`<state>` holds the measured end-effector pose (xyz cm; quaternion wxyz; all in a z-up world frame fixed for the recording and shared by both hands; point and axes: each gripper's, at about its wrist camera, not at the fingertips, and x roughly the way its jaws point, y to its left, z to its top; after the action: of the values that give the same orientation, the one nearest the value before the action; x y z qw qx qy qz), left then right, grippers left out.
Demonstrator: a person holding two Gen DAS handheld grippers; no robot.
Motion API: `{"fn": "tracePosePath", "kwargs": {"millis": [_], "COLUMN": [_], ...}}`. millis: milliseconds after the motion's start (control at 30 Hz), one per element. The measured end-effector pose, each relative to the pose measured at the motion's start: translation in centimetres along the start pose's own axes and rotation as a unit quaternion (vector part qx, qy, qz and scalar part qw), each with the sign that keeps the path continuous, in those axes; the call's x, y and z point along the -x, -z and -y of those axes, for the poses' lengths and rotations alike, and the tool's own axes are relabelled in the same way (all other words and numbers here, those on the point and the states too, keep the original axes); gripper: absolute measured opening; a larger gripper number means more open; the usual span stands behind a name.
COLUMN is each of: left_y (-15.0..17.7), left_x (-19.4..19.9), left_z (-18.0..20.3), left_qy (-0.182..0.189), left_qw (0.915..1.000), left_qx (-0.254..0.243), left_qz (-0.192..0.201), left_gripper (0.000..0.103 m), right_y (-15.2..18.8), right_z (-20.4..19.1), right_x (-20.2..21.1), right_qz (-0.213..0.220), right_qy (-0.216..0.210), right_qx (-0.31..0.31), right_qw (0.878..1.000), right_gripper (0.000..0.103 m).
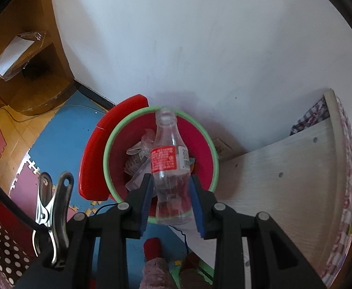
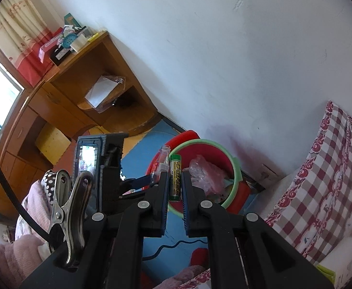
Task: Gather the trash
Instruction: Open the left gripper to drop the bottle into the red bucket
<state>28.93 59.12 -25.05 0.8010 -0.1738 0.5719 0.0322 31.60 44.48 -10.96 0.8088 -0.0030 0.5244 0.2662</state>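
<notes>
My left gripper [image 1: 170, 192] is shut on an empty clear plastic bottle [image 1: 169, 166] with a red label, held upright over a red trash bin with a green rim [image 1: 108, 144]. Crumpled wrappers [image 1: 139, 154] lie inside the bin. My right gripper [image 2: 175, 183] is shut on a green battery [image 2: 175, 177], held just in front of the same bin [image 2: 235, 166], which holds clear plastic wrap [image 2: 204, 171]. The left gripper with its bottle [image 2: 162, 161] shows at the bin's left in the right wrist view.
The bin's red lid [image 1: 91, 149] hangs at its left. A pale wooden bed frame [image 1: 284, 168] stands to the right, with a checked quilt [image 2: 320, 180]. A wooden desk [image 2: 67, 101] stands at the left. The floor has blue foam mats [image 1: 60, 144]. A white wall is behind.
</notes>
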Motion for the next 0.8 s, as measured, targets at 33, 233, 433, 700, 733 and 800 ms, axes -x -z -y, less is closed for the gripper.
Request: {"fn": "tracePosePath", "kwargs": {"millis": [33,233,433,700,733,800], "left_y": [-0.1,-0.7,-0.9,-1.0,-0.9,-0.8], "left_x": [-0.2,-0.5,0.2,1.2,1.2,1.3], "left_z": [-0.1,-0.3,-0.8,-1.3,-1.5,-1.6], "left_qy": [0.0,-0.003,-0.006,-0.014,-0.013,-0.013], "left_qw": [1.0,1.0,0.9999,0.9998,0.9998,0.9997], "left_qx": [0.0,-0.002,0.009,0.011,0.014,0.018], "left_qz": [0.001,0.002,0.004,0.006,0.005,0.005], "left_gripper": [0.032,0.038,0.043,0.043,0.043,0.043], "right_y": [0.0,0.1,-0.3,-1.0,-1.1,-1.2], "right_z": [0.1,0.6,0.6,0.6,0.7,0.8], "right_x": [-0.2,-1.5,-2.5,-5.1,-5.5,-6.1], "right_qz": [-0.002,-0.012,-0.018,-0.037,-0.039,-0.044], "right_qy": [0.001,0.003,0.007,0.017,0.018,0.018], "right_qx": [-0.001,-0.011,-0.012,-0.015,-0.015,-0.015], "right_qw": [1.0,1.0,1.0,0.999,0.999,0.999], "right_gripper": [0.011,0.011,0.011,0.011,0.011,0.011]}}
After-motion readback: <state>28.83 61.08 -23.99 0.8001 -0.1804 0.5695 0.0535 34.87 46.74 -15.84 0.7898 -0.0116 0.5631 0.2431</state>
